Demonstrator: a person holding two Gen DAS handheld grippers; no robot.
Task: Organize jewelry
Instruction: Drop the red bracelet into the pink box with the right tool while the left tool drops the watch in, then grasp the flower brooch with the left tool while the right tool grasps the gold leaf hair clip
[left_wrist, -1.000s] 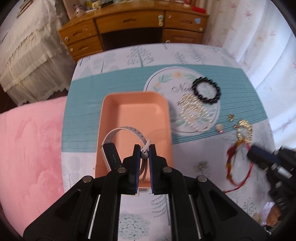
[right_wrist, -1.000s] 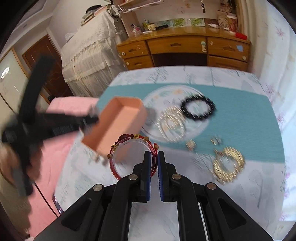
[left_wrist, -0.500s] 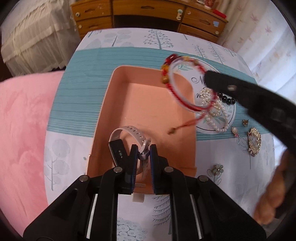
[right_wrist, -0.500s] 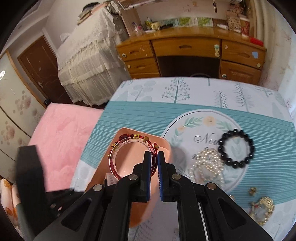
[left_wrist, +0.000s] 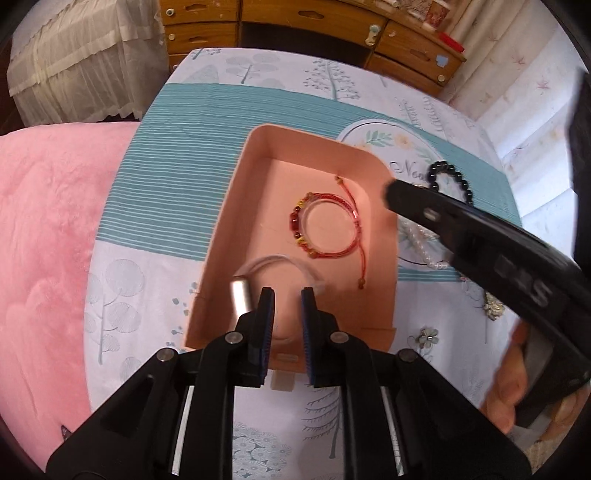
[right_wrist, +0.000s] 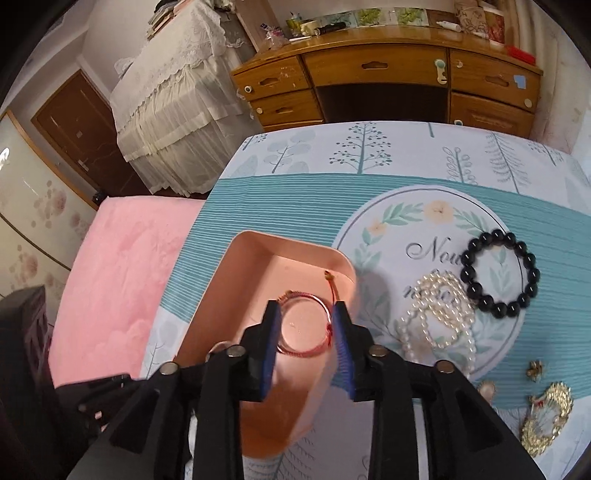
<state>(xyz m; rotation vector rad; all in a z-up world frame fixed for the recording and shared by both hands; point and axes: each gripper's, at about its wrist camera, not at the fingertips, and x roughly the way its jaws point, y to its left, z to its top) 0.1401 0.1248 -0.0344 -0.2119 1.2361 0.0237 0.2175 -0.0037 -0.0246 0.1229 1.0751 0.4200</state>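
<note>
Red bracelet (left_wrist: 325, 225) lies in tray (left_wrist: 229, 221); both claws (left_wrist: 287, 308) (right_wrist: 306, 334) gape (watch (left_wrist: 242, 301) only left view).

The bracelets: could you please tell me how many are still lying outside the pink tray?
2: a black bead bracelet and a pearl bracelet beside it, both on the round mat right of the pink tray. Others may be hidden.

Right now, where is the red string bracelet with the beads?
The red string bracelet with beads lies flat on the floor of the peach rectangular tray, toward its right wall, beyond the blurred white watch; the right wrist view shows it between the open right gripper's fingers.
</note>
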